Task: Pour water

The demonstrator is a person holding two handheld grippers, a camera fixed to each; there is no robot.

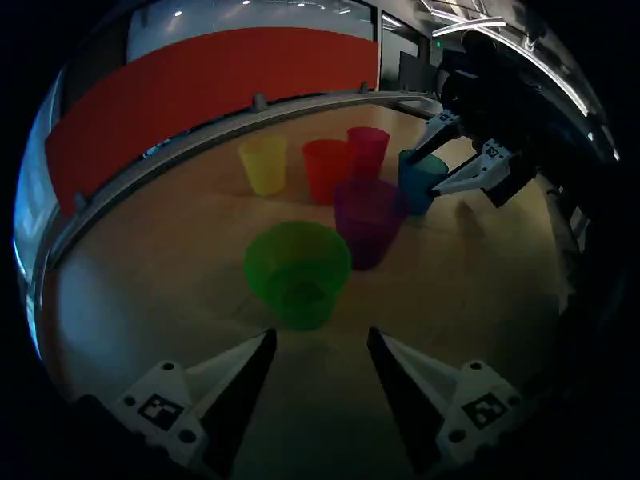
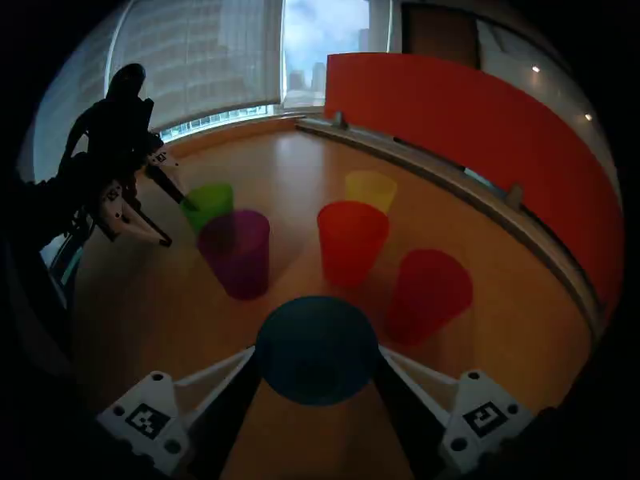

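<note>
Cups in six colours stand grouped on a wooden tabletop (image 1: 160, 272) edged by a red panel (image 1: 200, 80). The left gripper view looks past its own left claw (image 1: 320, 336), spread wide and holding nothing, to the green cup (image 1: 298, 272) just ahead of its tips, with the purple cup (image 1: 368, 220) behind, then the yellow cup (image 1: 264, 164), orange cup (image 1: 326, 168) and magenta cup (image 1: 368, 148). Farther off, under ceiling lights (image 1: 472, 24), the right claw (image 1: 424, 174) straddles the teal cup (image 1: 420, 184). The right gripper view brings that grip up close, both fingers pressing the teal cup's sides, and takes in a bright window (image 2: 320, 48) beyond the tabletop. All the cups are translucent; the green one's inside looks dark, and I cannot tell whether any cup holds water.
</note>
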